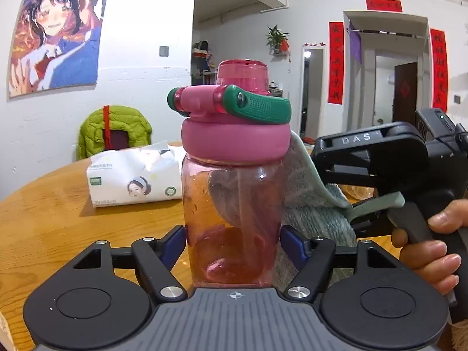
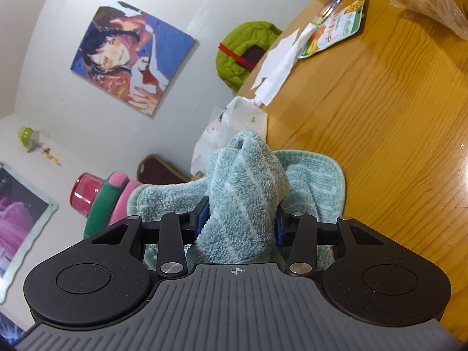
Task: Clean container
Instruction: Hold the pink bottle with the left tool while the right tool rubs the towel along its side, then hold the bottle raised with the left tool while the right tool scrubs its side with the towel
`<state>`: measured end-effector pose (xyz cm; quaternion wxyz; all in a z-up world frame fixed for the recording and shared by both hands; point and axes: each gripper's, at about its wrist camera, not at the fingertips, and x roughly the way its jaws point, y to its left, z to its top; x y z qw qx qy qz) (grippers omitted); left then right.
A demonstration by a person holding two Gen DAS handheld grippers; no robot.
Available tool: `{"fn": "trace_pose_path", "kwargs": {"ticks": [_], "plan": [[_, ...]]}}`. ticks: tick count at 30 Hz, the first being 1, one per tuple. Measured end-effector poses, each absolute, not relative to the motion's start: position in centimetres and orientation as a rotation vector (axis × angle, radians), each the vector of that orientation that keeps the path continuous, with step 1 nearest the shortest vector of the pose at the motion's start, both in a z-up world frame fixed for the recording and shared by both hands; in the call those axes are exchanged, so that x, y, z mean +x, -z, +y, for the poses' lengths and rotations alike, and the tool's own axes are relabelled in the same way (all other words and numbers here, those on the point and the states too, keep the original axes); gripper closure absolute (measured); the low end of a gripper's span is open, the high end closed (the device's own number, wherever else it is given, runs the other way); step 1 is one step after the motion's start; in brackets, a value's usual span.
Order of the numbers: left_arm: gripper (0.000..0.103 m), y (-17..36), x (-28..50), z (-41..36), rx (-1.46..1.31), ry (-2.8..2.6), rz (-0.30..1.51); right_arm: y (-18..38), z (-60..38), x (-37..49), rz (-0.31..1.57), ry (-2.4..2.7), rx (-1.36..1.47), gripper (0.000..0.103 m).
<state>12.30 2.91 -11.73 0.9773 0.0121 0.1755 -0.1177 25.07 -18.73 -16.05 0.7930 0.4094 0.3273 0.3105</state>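
Observation:
A clear pink water bottle (image 1: 234,219) with a pink lid and green carry handle stands upright over the wooden table (image 1: 58,219). My left gripper (image 1: 234,241) is shut on the bottle's lower body, blue pads (image 1: 172,244) pressing both sides. A teal fluffy cloth (image 1: 310,204) lies against the bottle's right and back side. The right gripper's black body (image 1: 380,152) comes in from the right, held by a hand (image 1: 433,248). In the right wrist view my right gripper (image 2: 241,219) is shut on the bunched cloth (image 2: 245,187), and the bottle's lid (image 2: 99,199) shows at left.
A white tissue pack (image 1: 131,178) sits on the table behind the bottle at left. A green jacket (image 1: 114,128) hangs on a chair beyond. A snack packet (image 2: 333,32), loose white tissue (image 2: 278,67) and a plastic bag (image 2: 433,0) lie farther along the table.

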Motion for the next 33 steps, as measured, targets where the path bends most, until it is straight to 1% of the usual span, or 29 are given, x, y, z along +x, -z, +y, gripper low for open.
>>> {"fn": "trace_pose_path", "kwargs": {"ticks": [8,11,13,14,19,21,23,33], "plan": [[0.035,11.9,12.2,2.7,0.042,0.235,0.344,16.0,-19.6,24.5,0.616,-0.750,1.016,0.056],[0.035,11.9,12.3,2.7,0.046,0.236,0.342,16.0,-20.0,24.3,0.582,-0.780,1.066,0.053],[0.035,12.0,12.2,2.6,0.049,0.235,0.341,16.6,-19.3,24.7,0.649,-0.783,1.061,0.053],[0.035,12.0,12.2,2.7,0.048,0.235,0.341,16.7,-19.1,24.7,0.654,-0.768,1.058,0.053],[0.035,12.0,12.1,2.7,0.056,0.237,0.339,16.1,-17.9,24.7,0.737,-0.637,0.821,0.055],[0.035,12.0,12.1,2.8,0.050,0.240,0.340,16.0,-17.2,24.7,0.764,-0.595,0.734,0.058],[0.035,12.0,12.1,2.8,0.051,0.241,0.339,15.9,-16.5,24.7,0.790,-0.553,0.647,0.058],[0.035,11.9,12.1,2.9,0.051,0.244,0.339,15.3,-16.0,23.9,0.766,-0.539,0.581,0.057]]}}
